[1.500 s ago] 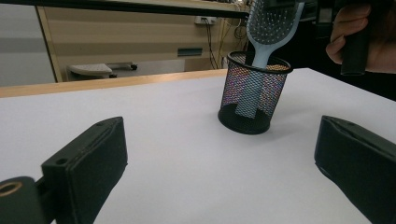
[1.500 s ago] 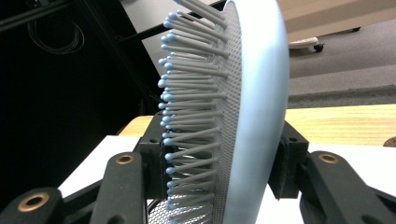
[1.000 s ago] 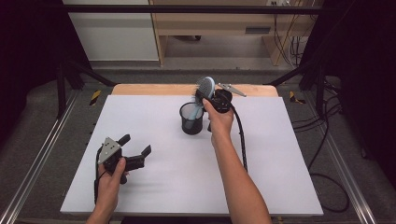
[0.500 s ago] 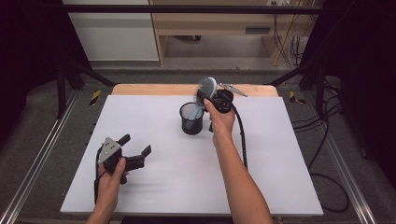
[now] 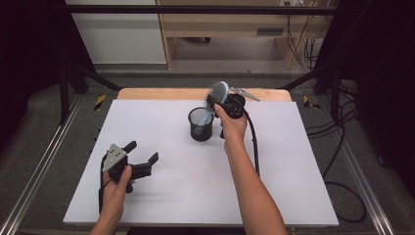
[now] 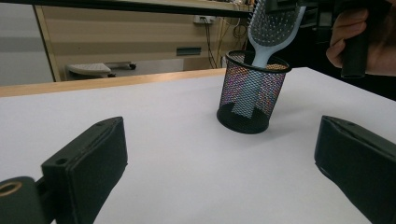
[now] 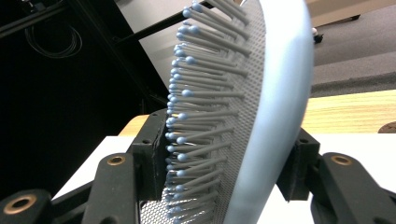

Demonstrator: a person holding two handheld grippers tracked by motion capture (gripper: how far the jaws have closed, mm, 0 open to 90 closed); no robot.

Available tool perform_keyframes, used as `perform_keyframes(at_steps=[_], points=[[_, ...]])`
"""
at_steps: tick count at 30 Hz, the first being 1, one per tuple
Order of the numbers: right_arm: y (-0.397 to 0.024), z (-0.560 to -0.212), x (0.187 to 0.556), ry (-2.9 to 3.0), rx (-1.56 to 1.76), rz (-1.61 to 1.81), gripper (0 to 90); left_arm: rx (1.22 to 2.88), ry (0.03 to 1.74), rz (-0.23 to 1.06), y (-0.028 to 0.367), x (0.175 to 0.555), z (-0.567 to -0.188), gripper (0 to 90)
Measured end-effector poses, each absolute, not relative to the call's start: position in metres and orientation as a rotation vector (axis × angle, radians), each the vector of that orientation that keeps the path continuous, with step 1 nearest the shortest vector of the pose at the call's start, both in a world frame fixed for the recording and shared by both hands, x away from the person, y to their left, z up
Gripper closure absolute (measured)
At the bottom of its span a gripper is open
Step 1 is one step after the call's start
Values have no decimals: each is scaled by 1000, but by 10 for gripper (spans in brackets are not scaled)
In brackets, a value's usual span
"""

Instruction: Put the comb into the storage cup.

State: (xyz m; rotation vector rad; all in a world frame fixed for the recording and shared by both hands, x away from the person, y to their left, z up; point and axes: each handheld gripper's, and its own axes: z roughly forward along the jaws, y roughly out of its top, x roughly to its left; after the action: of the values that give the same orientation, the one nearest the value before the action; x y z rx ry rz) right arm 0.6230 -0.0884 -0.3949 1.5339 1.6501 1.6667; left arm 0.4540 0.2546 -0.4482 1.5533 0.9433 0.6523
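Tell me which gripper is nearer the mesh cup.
Right. The right gripper is just above the mesh cup, its jaws around the hairbrush standing in it. The left gripper sits well away, near the table's front-left.

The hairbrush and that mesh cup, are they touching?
Touching. The left gripper view shows the hairbrush with its handle down inside the cup, leaning on the rim.

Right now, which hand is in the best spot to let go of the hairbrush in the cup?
Probably the right. The right gripper has the hairbrush between its jaws, which have just been opening, handle down in the cup. The left gripper rests open, far away.
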Motion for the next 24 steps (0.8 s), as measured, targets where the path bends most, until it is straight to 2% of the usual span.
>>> perform_keyframes(at_steps=[8, 24], points=[[-89, -394, 623, 1658, 1526, 1654, 404, 1553, 943, 652, 255, 454, -448, 26], [-92, -395, 624, 1719, 1552, 1582, 114, 1556, 943, 654, 254, 454, -448, 26]])
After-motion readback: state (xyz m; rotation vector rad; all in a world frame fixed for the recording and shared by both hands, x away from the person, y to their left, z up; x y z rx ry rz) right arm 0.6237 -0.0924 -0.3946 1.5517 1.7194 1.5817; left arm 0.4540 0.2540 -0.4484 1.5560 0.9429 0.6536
